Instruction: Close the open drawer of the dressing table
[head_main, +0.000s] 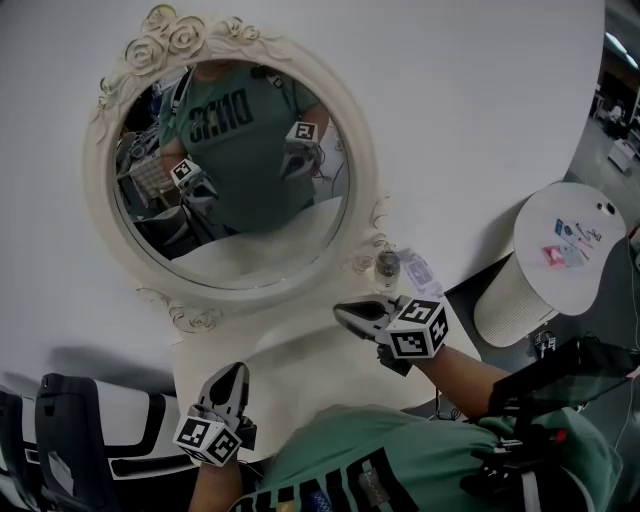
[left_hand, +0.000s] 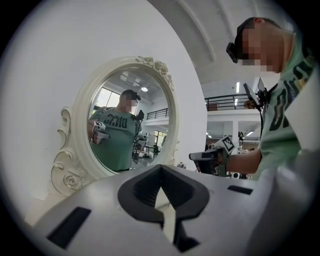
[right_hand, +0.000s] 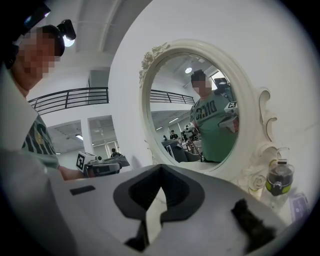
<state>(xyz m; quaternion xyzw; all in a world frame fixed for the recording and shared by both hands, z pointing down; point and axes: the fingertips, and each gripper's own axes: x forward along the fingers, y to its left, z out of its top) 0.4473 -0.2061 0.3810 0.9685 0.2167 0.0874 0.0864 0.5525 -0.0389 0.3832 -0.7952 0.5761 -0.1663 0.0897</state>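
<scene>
A person stands at a white dressing table, seen from above. An oval mirror in an ornate cream frame stands at the back edge of the tabletop, and a small bottle sits at the mirror's right foot.

The open drawer does not show in any view. It probably lies below the front edge of the tabletop, where the person's green shirt blocks the sight line.

A drawer of this kind is likely rigid and fairly light, and it should slide on runners rather than need lifting. It needs no grasp, only a flat push on its front panel. Pushing at the middle, or evenly towards both ends, should keep it from skewing and jamming.

The left gripper hangs over the front left corner of the tabletop, pointing towards the mirror. Its jaws are brought together with nothing between them.

The right gripper is above the right part of the tabletop, short of the bottle and pointing left. Its jaws also look closed and empty. Neither gripper touches the table, and closed tips would serve well as blunt pushers.
</scene>
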